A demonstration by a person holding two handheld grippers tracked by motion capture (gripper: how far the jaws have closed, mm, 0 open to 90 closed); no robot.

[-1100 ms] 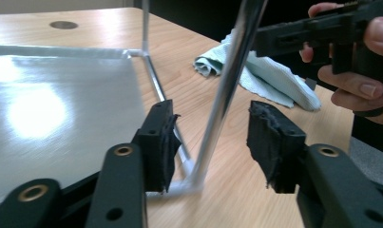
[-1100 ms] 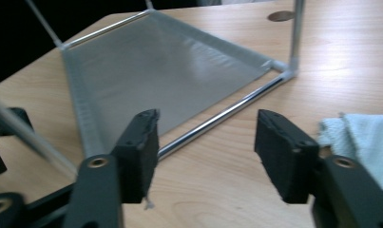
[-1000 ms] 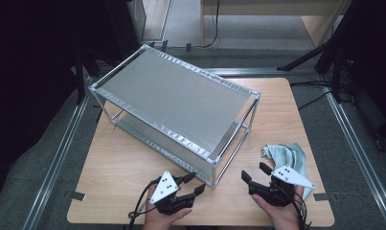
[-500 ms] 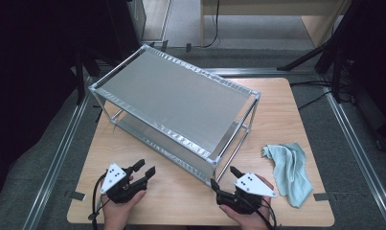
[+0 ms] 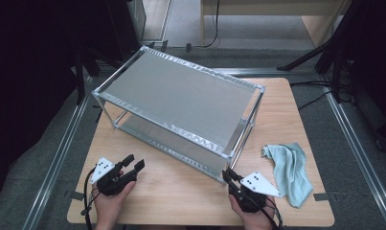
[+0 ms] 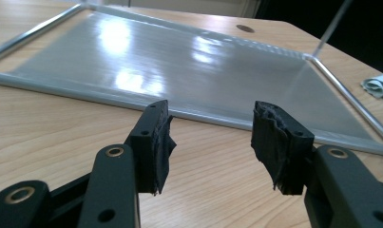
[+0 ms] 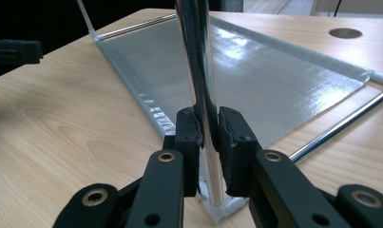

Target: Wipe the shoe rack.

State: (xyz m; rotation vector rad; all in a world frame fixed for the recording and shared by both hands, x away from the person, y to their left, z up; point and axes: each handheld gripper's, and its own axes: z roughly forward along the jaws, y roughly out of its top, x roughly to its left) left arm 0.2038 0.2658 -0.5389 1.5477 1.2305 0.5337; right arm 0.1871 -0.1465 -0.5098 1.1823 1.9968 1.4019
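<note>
Fingers of the right gripper [image 7: 209, 130] have just been closing and now press on the near corner post [image 7: 201, 71] of the metal shelf rack [image 5: 181, 103], which stands on the wooden surface [image 5: 181, 191]. Left gripper [image 6: 210, 137] fingers stand wide apart, holding nothing, near the rack's lower shelf [image 6: 179, 61].

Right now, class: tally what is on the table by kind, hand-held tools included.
Metal shelf racks: 1
Green cloths: 1
Claws: 2, the left claw open, the right claw closing on the rack's corner post
Total: 4
</note>
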